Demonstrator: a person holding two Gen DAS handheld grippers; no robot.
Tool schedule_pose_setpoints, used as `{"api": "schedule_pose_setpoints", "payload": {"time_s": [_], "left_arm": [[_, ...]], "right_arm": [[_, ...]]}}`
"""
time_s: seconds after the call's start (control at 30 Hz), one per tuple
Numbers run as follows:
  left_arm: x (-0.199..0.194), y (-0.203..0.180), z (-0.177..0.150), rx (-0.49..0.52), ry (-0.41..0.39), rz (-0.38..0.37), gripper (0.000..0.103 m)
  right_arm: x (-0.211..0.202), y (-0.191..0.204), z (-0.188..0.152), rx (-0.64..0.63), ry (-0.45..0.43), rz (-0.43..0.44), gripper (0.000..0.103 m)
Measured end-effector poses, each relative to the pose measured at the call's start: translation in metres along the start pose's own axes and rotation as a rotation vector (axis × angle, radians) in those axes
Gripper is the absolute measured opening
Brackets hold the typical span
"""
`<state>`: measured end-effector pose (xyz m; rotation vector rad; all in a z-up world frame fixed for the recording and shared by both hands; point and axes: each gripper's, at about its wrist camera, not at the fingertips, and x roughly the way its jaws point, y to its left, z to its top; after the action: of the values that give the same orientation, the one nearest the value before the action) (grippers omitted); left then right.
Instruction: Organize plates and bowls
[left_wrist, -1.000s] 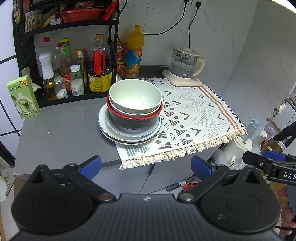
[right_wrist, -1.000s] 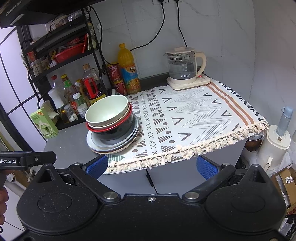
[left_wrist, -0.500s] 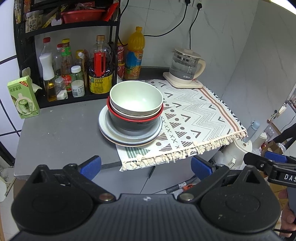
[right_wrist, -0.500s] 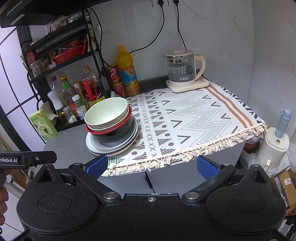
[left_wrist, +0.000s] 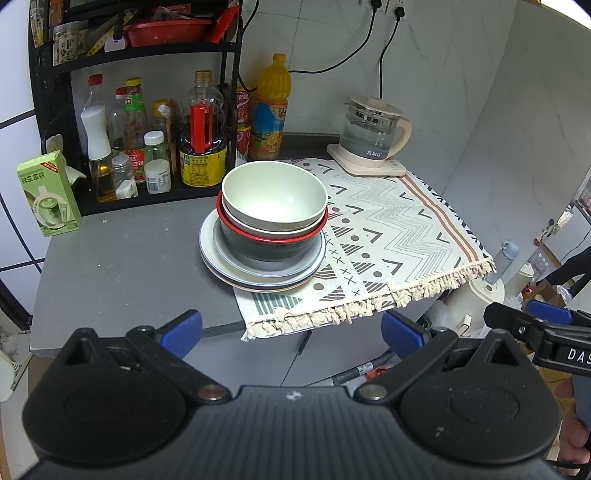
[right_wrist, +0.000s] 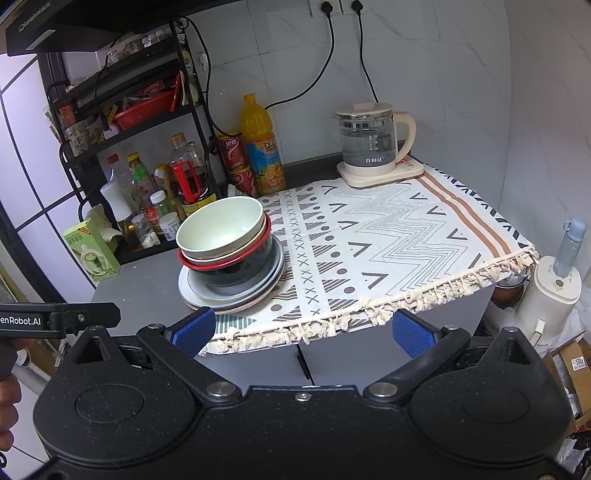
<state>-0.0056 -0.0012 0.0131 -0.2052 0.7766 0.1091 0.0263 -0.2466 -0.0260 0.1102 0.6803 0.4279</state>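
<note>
Both jaws wide, gripping nothing: left gripper (left_wrist: 291, 328), right gripper (right_wrist: 301, 328). Ahead of both, bowl stack (left_wrist: 274, 206) on plates (left_wrist: 258, 271), half on worktop (left_wrist: 122, 258), half on patterned cloth (left_wrist: 388, 221). Behind: bottles (left_wrist: 155, 147), kettle (right_wrist: 373, 144).

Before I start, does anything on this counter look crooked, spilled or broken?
Nothing looks spilled or broken. One oddity: the pale green bowl on top of the nested bowls sits tilted, its rim not level with the red-rimmed dark bowl below. The stacked round plates lie half on the patterned fringed cloth, half on the grey countertop.
</note>
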Motion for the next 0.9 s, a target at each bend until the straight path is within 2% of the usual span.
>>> {"api": "schedule_pose_setpoints", "payload": {"time_s": [0.9], "left_arm": [[0.004,-0.0058,0.006,0.023,0.01,-0.012,0.102]], "right_arm": [[0.0014,-0.0013,0.0029,0.002,-0.001,-0.006,0.103]]}}
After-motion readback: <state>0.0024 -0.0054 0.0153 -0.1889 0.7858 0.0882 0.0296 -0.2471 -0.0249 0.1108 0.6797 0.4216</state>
